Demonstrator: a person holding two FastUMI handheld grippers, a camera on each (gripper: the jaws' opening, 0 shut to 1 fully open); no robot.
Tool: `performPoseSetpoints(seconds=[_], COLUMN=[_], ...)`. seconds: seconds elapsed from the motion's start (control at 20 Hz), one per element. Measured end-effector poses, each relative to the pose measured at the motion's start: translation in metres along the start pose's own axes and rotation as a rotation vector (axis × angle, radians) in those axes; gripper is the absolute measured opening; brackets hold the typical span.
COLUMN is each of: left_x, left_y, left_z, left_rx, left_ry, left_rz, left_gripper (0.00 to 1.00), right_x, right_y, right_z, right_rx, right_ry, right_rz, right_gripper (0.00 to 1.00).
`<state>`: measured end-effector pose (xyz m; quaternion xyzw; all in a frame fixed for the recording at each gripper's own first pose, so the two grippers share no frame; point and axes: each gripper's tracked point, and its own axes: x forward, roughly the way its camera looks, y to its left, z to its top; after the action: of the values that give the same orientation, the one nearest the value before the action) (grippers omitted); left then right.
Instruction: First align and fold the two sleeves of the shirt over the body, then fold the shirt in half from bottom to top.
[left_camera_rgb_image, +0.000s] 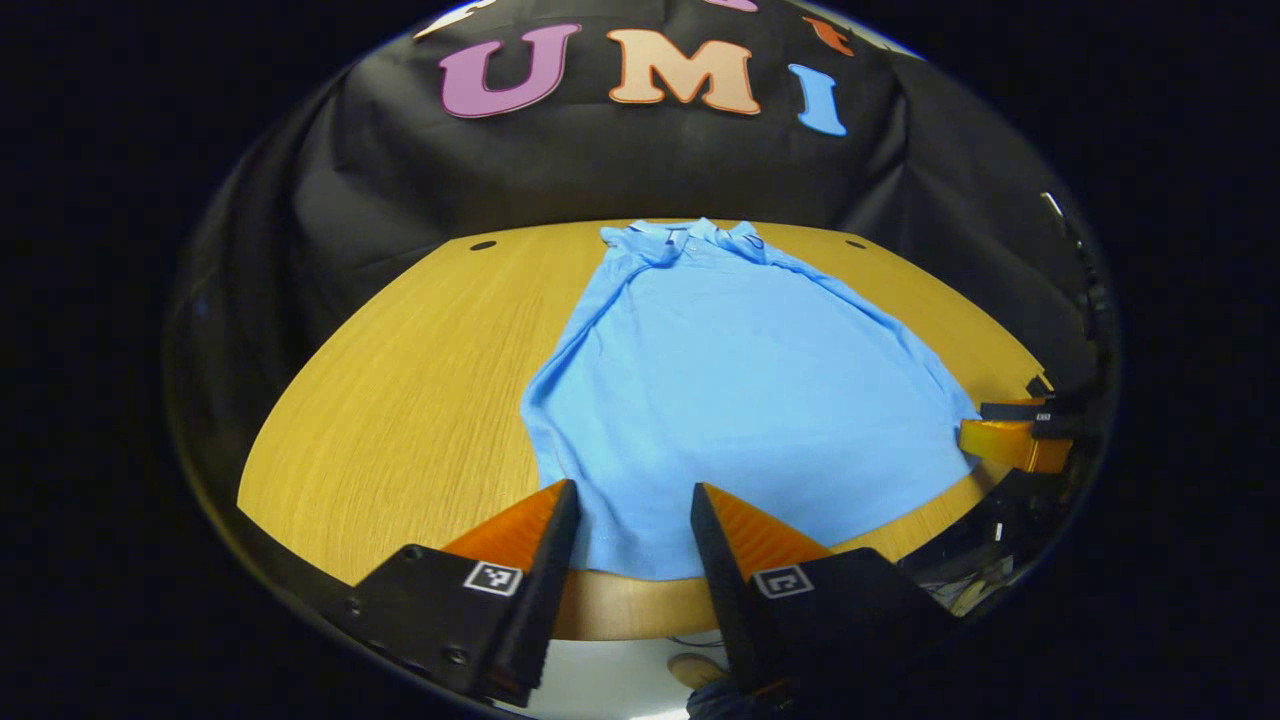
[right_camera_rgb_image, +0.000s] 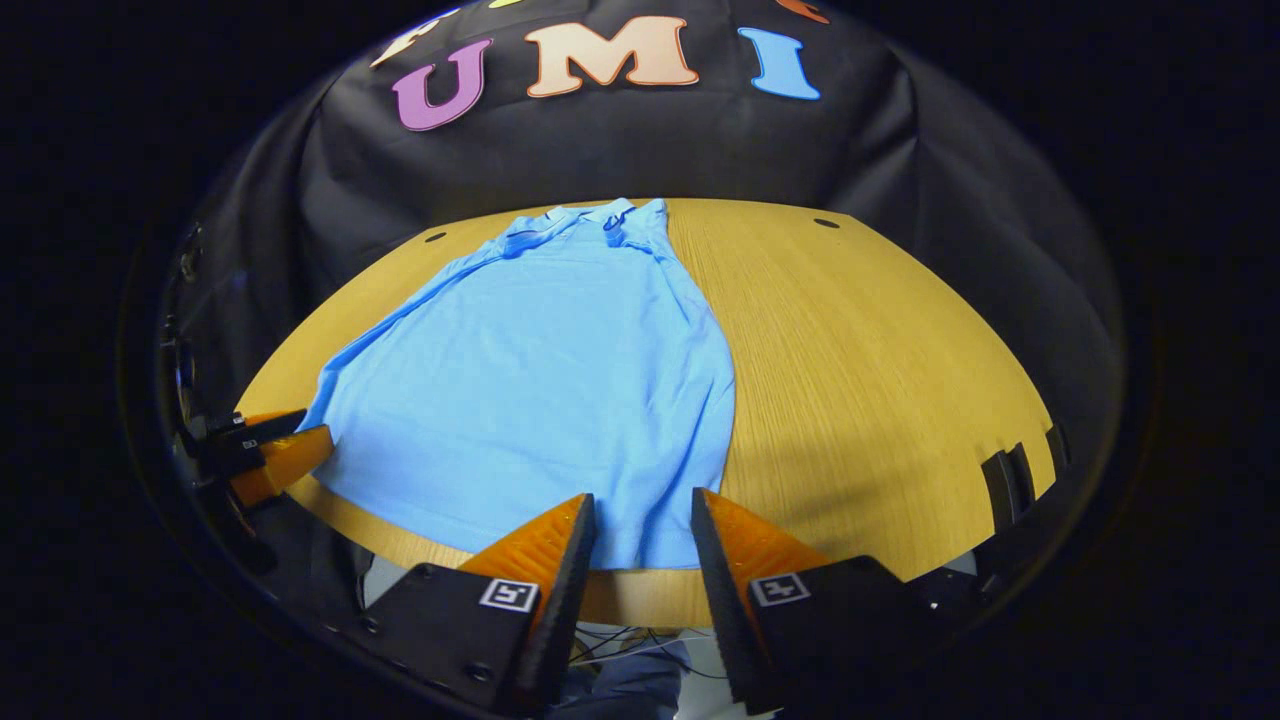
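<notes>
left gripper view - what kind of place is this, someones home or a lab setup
Most likely a staged recording booth, not a home: a black cloth backdrop hangs behind a bare wooden table, and a single light blue shirt is laid flat on it, with both grippers open at its near hem.

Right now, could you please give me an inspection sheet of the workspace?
Surface: wooden table, two small dark holes near its far edge.
Job's things: blue shirt lying flat, collar at the far side, hem at the near edge; sleeves look already folded in.
Clutter: nothing seen.
Grippers: left claw open, at the hem's left corner; right claw open, at the hem's right corner; neither holds cloth.
Cables: thin wires below the table's near edge.
Surroundings: black cloth wall behind the table.
</notes>
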<state>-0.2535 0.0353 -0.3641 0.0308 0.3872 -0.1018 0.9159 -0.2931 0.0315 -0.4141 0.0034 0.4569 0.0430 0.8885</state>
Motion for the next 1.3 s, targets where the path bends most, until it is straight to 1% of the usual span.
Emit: performPoseSetpoints(seconds=[0.05,0.1,0.15,0.2,0.25,0.3,0.35,0.4,0.55,0.6,0.85,1.05,1.2,1.3], left_x=[0.002,0.003,0.003,0.004,0.003,0.003,0.004,0.005,0.005,0.004,-0.004,-0.004,-0.002,0.004], left_y=[-0.004,-0.007,-0.011,-0.013,-0.012,-0.013,-0.013,-0.014,-0.012,-0.013,-0.016,-0.006,0.001,0.010], left_z=[0.000,0.001,0.001,0.002,0.001,0.002,0.002,0.002,0.003,0.007,0.048,0.083,0.112,0.134], left_rx=[0.003,-0.005,-0.022,-0.047,-0.069,-0.082,-0.095,-0.097,-0.082,-0.086,-0.110,-0.126,-0.158,-0.164], left_ry=[-0.008,-0.016,-0.024,-0.034,-0.033,-0.028,-0.013,0.008,0.082,0.088,0.025,-0.008,-0.044,-0.072], left_rz=[-0.009,-0.021,-0.034,-0.036,-0.036,-0.038,-0.039,-0.038,-0.014,-0.015,-0.057,-0.056,-0.056,-0.040], left_gripper=[0.51,0.40,0.27,0.18,0.03,0.01,0.00,0.00,0.00,0.00,0.00,0.00,0.00,0.00], right_x=[0.000,0.000,-0.001,0.001,0.002,0.000,0.000,0.000,-0.002,-0.004,-0.020,-0.027,-0.026,-0.022], right_y=[0.004,0.008,0.010,0.013,0.013,0.014,0.014,0.014,0.017,0.016,0.018,0.020,0.026,0.030], right_z=[-0.001,-0.001,-0.002,-0.001,-0.001,-0.002,-0.001,0.001,0.005,0.012,0.059,0.105,0.141,0.167], right_rx=[0.001,0.004,0.013,0.020,0.023,0.022,0.031,0.030,0.040,0.046,0.065,0.084,0.086,0.077], right_ry=[0.000,-0.004,-0.003,-0.009,-0.009,-0.007,-0.010,-0.010,-0.009,-0.022,-0.093,-0.157,-0.197,-0.232], right_rz=[0.009,0.021,0.027,0.030,0.025,0.027,0.029,0.032,0.049,0.052,0.066,0.077,0.099,0.123], right_gripper=[0.55,0.39,0.36,0.16,0.15,0.07,0.07,0.02,0.02,0.03,0.02,0.02,0.03,0.03])
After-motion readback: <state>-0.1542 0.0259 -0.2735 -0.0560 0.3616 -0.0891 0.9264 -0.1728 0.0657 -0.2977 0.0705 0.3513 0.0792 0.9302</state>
